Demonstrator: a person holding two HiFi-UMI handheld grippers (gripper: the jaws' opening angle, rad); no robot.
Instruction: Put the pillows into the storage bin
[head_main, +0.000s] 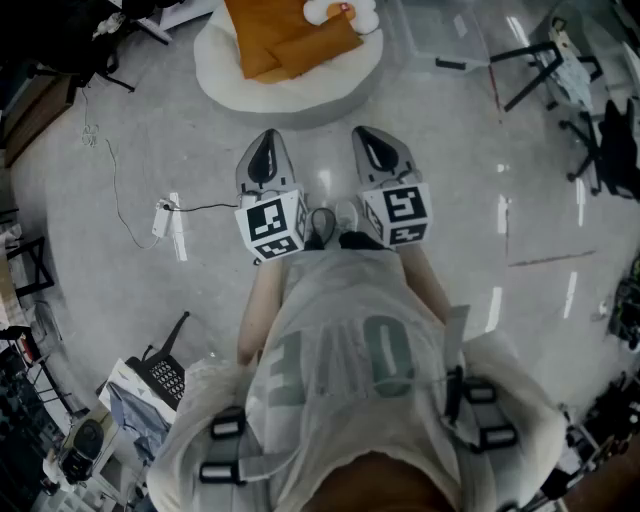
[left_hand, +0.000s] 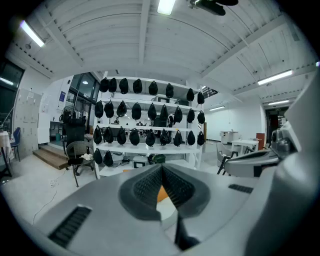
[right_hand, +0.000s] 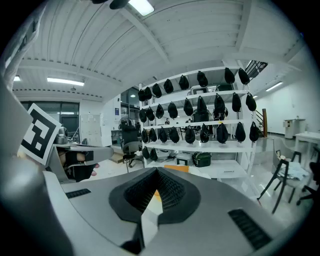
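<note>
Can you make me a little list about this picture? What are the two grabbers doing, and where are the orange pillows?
left gripper: shut, holding nothing
right gripper: shut, holding nothing
grippers together: side by side, pointing slightly down, touching no pillow
orange pillows: lying on a round white cushion ahead of the grippers
floor: grey and shiny, with a thin cable on it
far end of room: white rack full of black bags
task: not started, no pillow picked up yet

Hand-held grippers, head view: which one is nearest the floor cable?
The left hand-held gripper: the black cable lies beside it, far from the right hand-held gripper.
</note>
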